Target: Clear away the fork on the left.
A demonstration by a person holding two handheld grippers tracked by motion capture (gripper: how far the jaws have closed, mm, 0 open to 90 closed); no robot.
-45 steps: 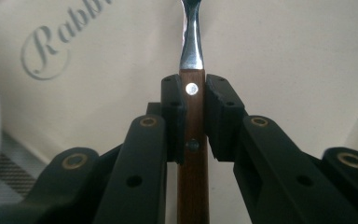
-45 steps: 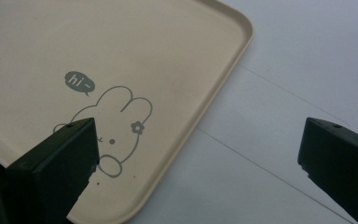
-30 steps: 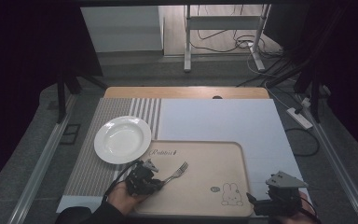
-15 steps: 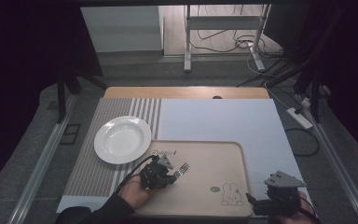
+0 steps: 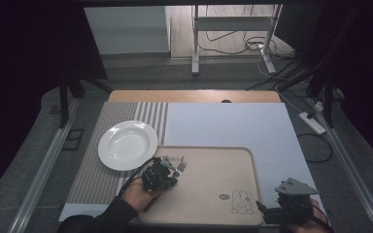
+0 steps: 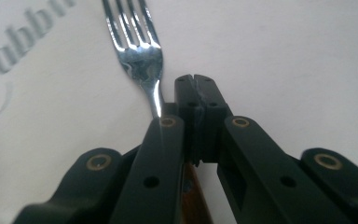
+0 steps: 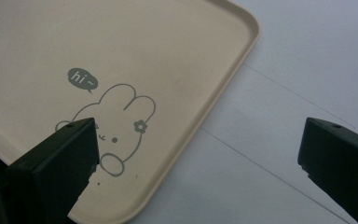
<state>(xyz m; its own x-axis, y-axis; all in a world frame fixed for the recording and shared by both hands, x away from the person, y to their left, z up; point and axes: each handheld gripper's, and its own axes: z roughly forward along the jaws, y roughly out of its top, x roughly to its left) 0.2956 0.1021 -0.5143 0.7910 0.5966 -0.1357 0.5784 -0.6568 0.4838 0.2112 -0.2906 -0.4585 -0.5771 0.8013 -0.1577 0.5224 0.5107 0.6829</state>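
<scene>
Both grippers differ: my left gripper (image 6: 196, 88) is clamped on the neck of the fork (image 6: 135, 49) above the beige tray (image 5: 213, 194) to keep the tines steady, while my right gripper (image 7: 198, 154) waits, jaws apart, over the tray's corner.

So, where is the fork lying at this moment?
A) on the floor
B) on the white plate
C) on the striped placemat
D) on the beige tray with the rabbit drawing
D: the fork lies on the beige tray, its tines near the printed lettering, with the left gripper at its handle; the white plate stands apart to the left.
</scene>
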